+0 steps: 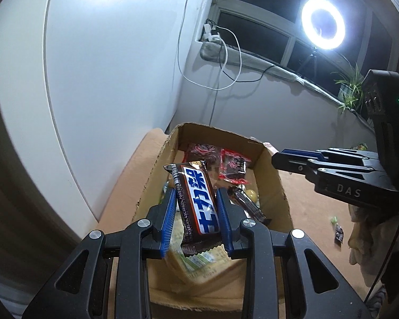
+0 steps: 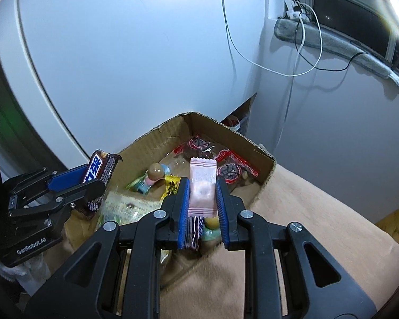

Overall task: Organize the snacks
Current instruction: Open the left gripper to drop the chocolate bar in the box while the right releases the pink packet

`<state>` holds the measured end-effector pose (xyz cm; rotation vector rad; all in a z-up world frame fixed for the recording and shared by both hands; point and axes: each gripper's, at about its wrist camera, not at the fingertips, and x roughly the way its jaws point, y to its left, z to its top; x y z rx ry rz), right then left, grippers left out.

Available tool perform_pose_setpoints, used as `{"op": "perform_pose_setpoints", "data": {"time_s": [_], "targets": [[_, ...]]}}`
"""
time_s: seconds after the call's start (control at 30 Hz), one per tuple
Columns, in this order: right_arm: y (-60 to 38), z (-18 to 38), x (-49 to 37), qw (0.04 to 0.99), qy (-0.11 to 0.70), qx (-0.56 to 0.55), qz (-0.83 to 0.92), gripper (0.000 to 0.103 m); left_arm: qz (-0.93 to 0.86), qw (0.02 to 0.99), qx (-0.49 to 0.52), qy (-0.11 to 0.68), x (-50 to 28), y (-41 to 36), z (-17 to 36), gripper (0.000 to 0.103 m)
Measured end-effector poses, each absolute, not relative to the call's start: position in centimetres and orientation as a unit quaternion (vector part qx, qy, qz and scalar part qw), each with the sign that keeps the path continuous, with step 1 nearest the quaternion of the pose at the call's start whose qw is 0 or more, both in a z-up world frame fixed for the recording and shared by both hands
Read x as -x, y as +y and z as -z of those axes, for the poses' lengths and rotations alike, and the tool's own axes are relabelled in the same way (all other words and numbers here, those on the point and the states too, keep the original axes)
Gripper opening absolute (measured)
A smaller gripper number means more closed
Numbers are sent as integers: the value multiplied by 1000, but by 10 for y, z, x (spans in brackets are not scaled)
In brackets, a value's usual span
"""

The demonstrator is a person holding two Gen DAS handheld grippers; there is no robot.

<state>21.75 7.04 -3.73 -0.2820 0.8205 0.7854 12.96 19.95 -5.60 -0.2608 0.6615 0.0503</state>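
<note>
My left gripper is shut on a brown chocolate bar with a blue and white label, held above an open cardboard box. In the right wrist view that same gripper shows at the left with the chocolate bar over the box's near left corner. My right gripper is shut on a small pink candy sachet, hanging over the cardboard box. Inside lie red-edged packets, a yellow wrapper and a green printed bag. My right gripper reaches in past the box's right wall.
The box sits on a tan cloth. A white curved panel rises behind it. A ring light stands on the sill beside a plant. White cables hang from a power strip. A small wrapper lies on the cloth at the right.
</note>
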Motion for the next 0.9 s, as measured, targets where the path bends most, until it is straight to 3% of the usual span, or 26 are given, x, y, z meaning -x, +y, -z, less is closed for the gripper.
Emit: {"op": "perform_pose_setpoints", "data": {"time_s": [0.57,0.6,0.67,0.7,0.8,0.9], "targets": [[86,61,-246,824,412,136,-363,22,-25,932,127,337,-148,201,64,29],[86,61,-247,824,413,135,-363,27,-26,933,127,337,-148,202,64,29],[85,60,-247,826,411,133,-363,48,-27,932,127,337,-148,201,63,32],[85,59,-246,828,407,132,-362,60,-28,932,127,337,-148,201,63,39],[85,56,-244,830,402,134,-364,64,-31,933,125,336,-147,201,63,42],[86,55,-243,832,400,137,-360,79,-32,932,124,339,-148,201,65,43]]}}
